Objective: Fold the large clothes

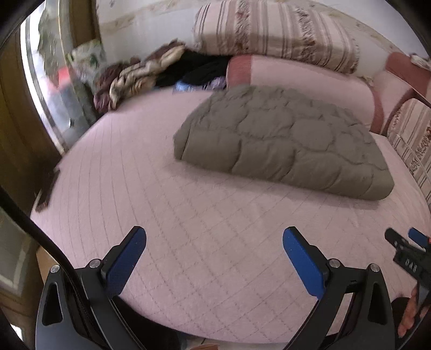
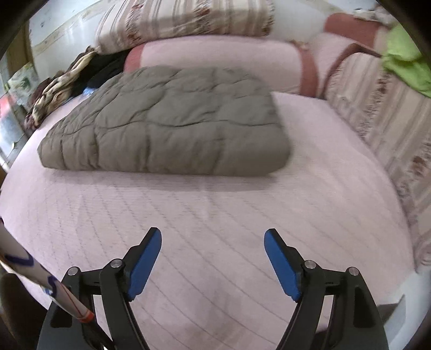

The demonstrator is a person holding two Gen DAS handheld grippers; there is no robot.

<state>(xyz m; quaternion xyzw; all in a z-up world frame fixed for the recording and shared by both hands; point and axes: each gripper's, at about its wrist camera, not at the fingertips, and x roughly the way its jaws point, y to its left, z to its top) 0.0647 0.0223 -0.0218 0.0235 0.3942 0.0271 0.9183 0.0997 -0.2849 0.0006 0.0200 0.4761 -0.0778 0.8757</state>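
One olive quilted jacket (image 2: pixel 167 126), folded, puffy, on pink bedcover (image 2: pixel 204 220)

Pink quilted bedspread (image 1: pixel 188 242) directly below and ahead of the grippers. Pink bolster (image 2: pixel 215 64) far ahead, striped fringed cushion (image 2: pixel 183 21) stacked on top of it; a second striped cushion (image 2: pixel 377 107) ahead to the right, green cloth (image 2: pixel 404 64) on it. Heap of brown patterned and dark cloth (image 1: pixel 140 72) far ahead to the left.
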